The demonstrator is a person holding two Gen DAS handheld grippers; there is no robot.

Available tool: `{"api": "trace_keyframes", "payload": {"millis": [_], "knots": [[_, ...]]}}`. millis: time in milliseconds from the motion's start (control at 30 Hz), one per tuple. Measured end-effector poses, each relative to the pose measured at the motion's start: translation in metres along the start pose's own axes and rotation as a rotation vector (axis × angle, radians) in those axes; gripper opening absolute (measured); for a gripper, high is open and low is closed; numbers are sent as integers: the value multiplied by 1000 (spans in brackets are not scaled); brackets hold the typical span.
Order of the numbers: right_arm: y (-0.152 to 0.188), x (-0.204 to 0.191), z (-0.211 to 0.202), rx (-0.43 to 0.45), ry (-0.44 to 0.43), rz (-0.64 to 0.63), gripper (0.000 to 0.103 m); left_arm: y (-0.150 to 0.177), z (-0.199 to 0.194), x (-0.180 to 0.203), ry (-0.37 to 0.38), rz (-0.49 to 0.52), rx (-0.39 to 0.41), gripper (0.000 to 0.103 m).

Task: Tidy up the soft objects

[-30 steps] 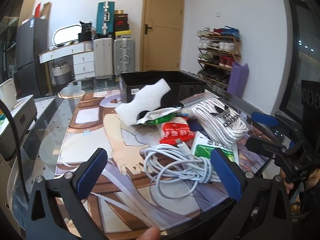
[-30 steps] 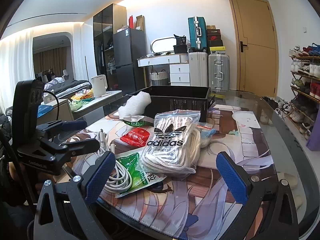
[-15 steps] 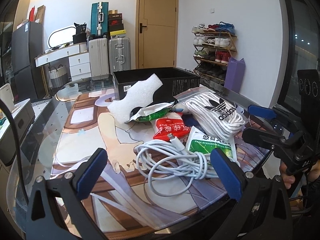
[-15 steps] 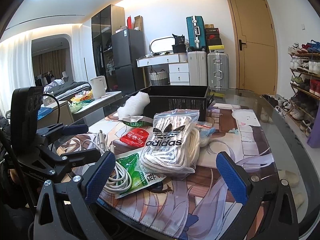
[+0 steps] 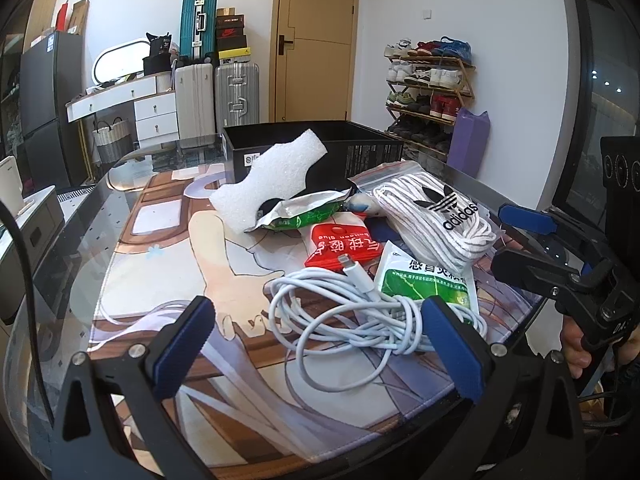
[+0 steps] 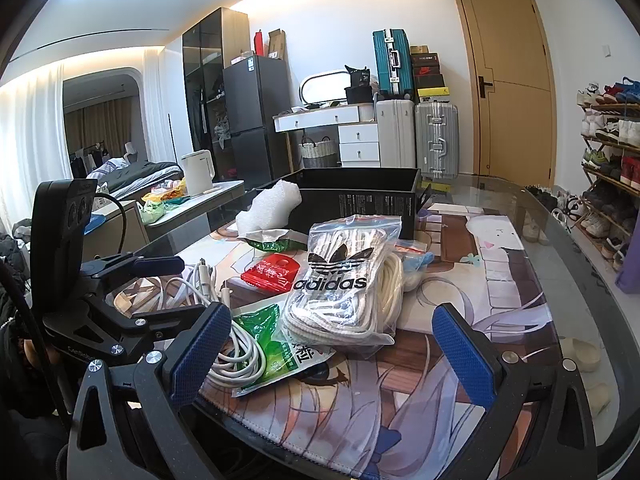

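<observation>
A heap of items lies on a printed desk mat [image 5: 168,272]: a coiled white charging cable [image 5: 352,312], a green-and-white packet [image 5: 428,280], a red packet [image 5: 344,246], a bag of white rope marked adidas [image 5: 436,216], a green snack wrapper [image 5: 308,216] and a white foam piece [image 5: 272,178]. A black open box [image 5: 348,148] stands behind them. My left gripper [image 5: 316,348] is open and empty, just in front of the cable. My right gripper [image 6: 332,352] is open and empty, in front of the adidas bag [image 6: 344,284] and the green packet [image 6: 276,352].
The mat covers a glass table [image 6: 580,280] whose edge curves on the right. The right gripper shows at the right in the left wrist view [image 5: 560,256]; the left gripper shows at the left in the right wrist view [image 6: 132,292]. Suitcases, a shoe rack and a fridge stand behind.
The left view has shifted slightly, so the heap sits a little farther left and lower in it. The right view has barely changed. Both grippers stay open and empty.
</observation>
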State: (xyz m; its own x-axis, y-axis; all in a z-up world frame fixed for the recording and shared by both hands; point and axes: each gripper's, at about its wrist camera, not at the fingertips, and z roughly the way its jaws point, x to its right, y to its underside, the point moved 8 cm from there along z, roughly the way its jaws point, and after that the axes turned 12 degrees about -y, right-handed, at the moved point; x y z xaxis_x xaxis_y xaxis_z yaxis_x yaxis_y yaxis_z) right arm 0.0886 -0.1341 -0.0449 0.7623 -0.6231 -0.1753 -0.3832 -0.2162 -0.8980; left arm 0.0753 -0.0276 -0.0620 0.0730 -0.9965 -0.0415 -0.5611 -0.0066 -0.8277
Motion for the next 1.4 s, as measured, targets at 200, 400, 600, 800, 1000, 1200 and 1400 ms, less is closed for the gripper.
{"api": "trace_keyframes", "payload": {"millis": [200,400,600,800,1000,1200,1400], "knots": [[0,0,1,-5,-1,-1,103,0,6,-1,30,-24,-30,103],[0,-1,2,-6,-1,-1,103,1,11,-2,52,-49,-51,103],[0,-2,2,-6,0,-2,103,3,8,6,141,-56,-64,75],[-1,-1,3,-5,4,3,103,4,1,9,144,-58,-52,69],[-1,0,2,-2,6,4,103,4,-3,7,139,-52,-39,68],[-10,4,10,-21,57,-10,103,1,-7,0,137,-71,-28,68],[-10,2,27,-75,77,-35,103,1,-12,-7,133,-88,-13,68]]}}
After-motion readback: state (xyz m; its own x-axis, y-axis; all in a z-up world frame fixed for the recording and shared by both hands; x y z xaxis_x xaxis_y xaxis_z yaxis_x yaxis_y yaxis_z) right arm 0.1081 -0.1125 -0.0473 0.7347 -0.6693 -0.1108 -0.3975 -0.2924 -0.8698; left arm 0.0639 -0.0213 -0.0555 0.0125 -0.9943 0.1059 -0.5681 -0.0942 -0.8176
